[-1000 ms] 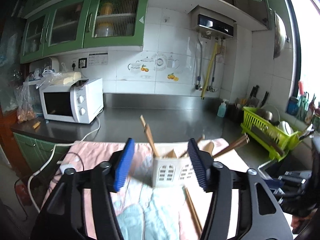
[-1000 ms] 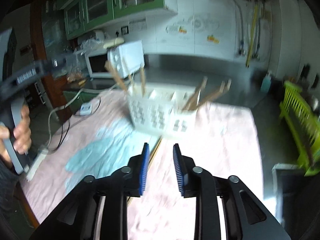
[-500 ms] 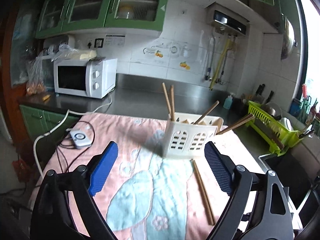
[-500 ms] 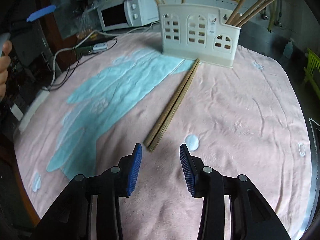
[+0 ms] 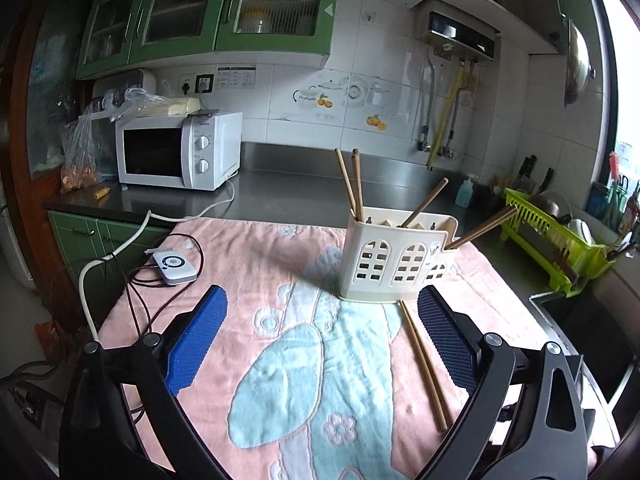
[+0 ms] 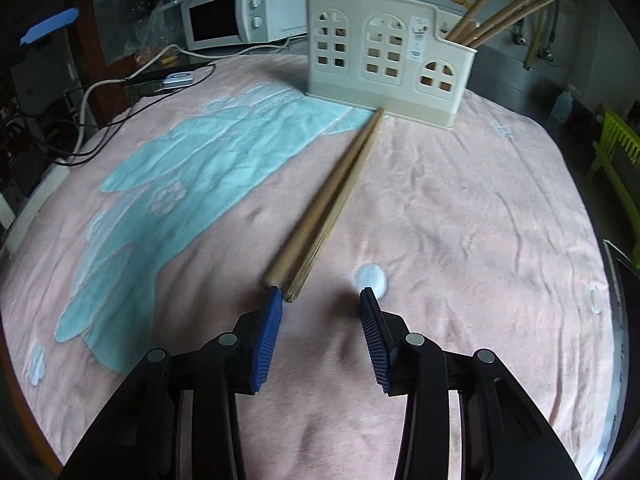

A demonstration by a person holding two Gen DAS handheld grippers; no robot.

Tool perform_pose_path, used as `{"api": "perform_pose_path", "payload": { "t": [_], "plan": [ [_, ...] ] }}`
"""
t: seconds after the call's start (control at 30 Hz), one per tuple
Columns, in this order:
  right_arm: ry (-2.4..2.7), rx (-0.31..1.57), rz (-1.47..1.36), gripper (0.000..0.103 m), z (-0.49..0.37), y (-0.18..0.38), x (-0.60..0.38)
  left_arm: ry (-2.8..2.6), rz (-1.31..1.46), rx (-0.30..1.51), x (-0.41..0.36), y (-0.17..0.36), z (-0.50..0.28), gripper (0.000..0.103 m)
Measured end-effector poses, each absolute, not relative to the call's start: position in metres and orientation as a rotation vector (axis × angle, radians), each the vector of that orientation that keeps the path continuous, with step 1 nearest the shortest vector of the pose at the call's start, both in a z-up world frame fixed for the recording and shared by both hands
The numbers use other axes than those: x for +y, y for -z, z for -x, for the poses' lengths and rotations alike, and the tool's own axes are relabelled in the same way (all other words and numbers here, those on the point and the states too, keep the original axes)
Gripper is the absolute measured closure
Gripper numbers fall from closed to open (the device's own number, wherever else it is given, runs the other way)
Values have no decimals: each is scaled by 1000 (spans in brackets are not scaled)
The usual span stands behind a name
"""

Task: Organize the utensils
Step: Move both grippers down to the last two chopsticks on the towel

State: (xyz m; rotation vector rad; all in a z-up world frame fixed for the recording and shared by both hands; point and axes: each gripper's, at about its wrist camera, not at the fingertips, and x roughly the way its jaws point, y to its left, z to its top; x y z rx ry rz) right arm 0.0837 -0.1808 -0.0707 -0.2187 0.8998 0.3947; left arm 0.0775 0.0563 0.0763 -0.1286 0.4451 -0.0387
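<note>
Lower now, our right gripper (image 6: 320,300) hangs with jaws spread and empty, the chopsticks' (image 6: 332,196) near ends at eleven o'clock, their long axis running toward one o'clock, tips touching the holder (image 6: 384,56). Our left gripper (image 5: 322,314), also spread and empty, is farther.

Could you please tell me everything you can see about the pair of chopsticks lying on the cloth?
The chopsticks are two plain light wooden sticks lying flat, side by side, on the pink cloth. Their thin tips reach the base of the cream holder; their thick ends lie just ahead of the open right gripper, near its left finger. Nothing grips them.
</note>
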Motion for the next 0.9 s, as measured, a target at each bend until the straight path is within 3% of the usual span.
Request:
{"api": "perform_pose_path", "payload": {
  "t": [0.5, 0.67, 0.9],
  "plan": [
    [-264, 911, 141, 65, -99, 66, -216, 34, 117, 472, 56, -62, -76, 7],
    [-321, 905, 122, 73, -102, 61, -206, 33, 107, 491, 53, -55, -76, 7],
    [-317, 930, 108, 91, -114, 68, -205, 51, 83, 517, 46, -43, -73, 7]
  ]
}}
